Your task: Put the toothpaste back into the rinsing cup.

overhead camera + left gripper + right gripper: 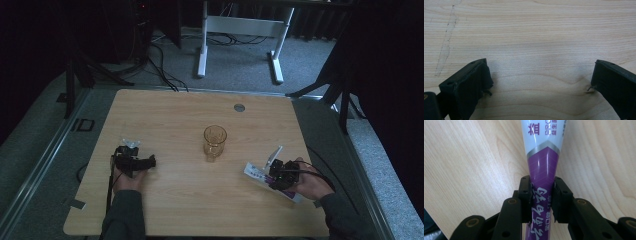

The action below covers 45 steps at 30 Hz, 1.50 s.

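My right gripper point(541, 200) is pinching a toothpaste tube point(541, 165), white at the far end and purple where I hold it. In the right gripper view the tube runs up the middle of the frame from between my two black jaws, and both pads press on its purple part from either side. The tube lies flat on the wooden table point(190, 200); I see no gap beneath it, so I judge it has not been lifted.

In the high view the tube point(256, 173) sits at the lower right of the frame, with my right gripper point(276, 177) over its nearer part and the white end sticking out toward the middle of the table. A glass cup point(214, 142) stands upright near the centre of the frame, apart from the tube.

My left gripper point(150, 161) rests at the lower left of the high view, well away from both. In the left gripper view its fingers point(471, 82) are spread wide, with nothing but bare wood between them.

So the grasp on the tube looks done. What is left, as I judge it, is to raise the tube and carry it somewhere, probably toward the cup, though the pictures do not settle that.
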{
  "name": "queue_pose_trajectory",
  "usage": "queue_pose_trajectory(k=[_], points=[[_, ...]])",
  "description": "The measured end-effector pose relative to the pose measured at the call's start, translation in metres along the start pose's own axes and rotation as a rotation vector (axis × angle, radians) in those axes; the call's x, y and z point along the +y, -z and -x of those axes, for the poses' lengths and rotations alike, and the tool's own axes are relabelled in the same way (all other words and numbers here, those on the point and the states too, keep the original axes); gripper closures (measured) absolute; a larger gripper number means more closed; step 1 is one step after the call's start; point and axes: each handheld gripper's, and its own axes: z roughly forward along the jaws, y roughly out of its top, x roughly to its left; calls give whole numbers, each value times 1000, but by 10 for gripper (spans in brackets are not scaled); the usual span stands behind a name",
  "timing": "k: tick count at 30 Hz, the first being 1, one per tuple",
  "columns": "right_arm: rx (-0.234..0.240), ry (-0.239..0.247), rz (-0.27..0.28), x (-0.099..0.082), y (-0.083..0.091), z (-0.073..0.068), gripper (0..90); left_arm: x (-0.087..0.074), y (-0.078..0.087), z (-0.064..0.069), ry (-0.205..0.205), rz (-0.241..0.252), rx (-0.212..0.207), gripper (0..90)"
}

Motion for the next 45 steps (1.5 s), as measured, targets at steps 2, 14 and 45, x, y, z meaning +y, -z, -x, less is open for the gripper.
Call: queue_pose_trajectory(k=[2, 14, 45], points=[[-11, -7, 26, -1, 3, 2, 725, 0, 0, 0, 0, 0, 0, 14], [-27, -76, 190, -6, 24, 12, 725, 0, 0, 0, 0, 0, 0, 14], [-96, -163, 473, 14, 46, 22, 730, 0, 0, 0, 0, 0, 0, 14]])
